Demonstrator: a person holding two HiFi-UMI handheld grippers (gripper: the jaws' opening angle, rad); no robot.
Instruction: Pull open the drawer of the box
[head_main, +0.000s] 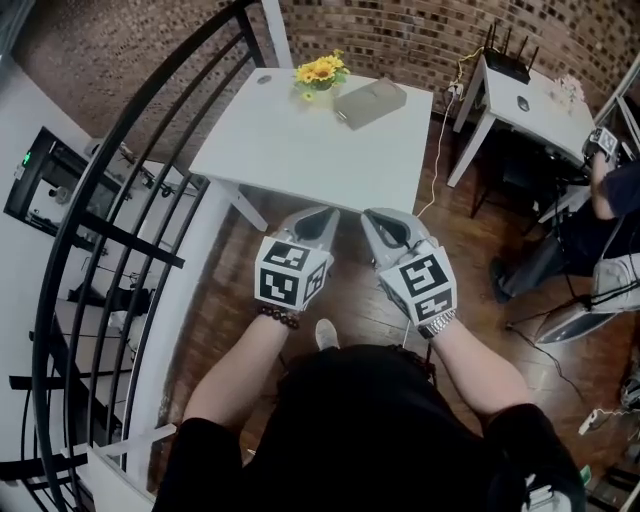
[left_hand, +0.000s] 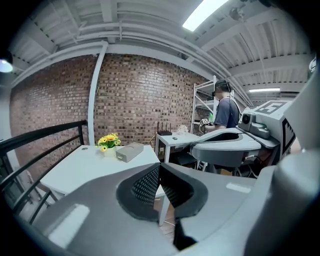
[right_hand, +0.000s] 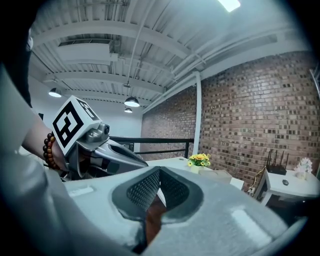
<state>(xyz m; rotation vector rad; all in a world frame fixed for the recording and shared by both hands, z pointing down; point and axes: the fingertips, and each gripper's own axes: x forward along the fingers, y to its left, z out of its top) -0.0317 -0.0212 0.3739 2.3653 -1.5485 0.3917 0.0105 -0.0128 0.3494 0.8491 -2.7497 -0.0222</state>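
Box (head_main: 370, 103) lies on the far part of a white table (head_main: 300, 160), well apart from both grippers; the drawer is judged not yet touched, and its front and any pull are too small to make out. Nearest, the left gripper (head_main: 318, 218) and right gripper (head_main: 378, 222) hover side by side short of the table's near edge. Each gripper view shows its jaws clenched, ribbed dark pads meeting at the tips with nothing between them. Recommended handling: release one pair of jaws before the approach, carry both grippers across the table, identify which end of the box carries the drawer, and close on the pull squarely. The other gripper should press the box body down or brace it, since a light case on a smooth top is likely to slide rather than yield its drawer. Draw straight along the box's long axis. The gripper shells are smooth grey moulded plastic. The table top is flat, matt and white, on white legs. The box is a low, oblong, grey-beige case with rounded edges, set at an angle. Just beside it stands a small pot of yellow flowers (head_main: 320, 72). Beyond are a second white table (head_main: 530, 100) and a rough brick wall (head_main: 400, 30).
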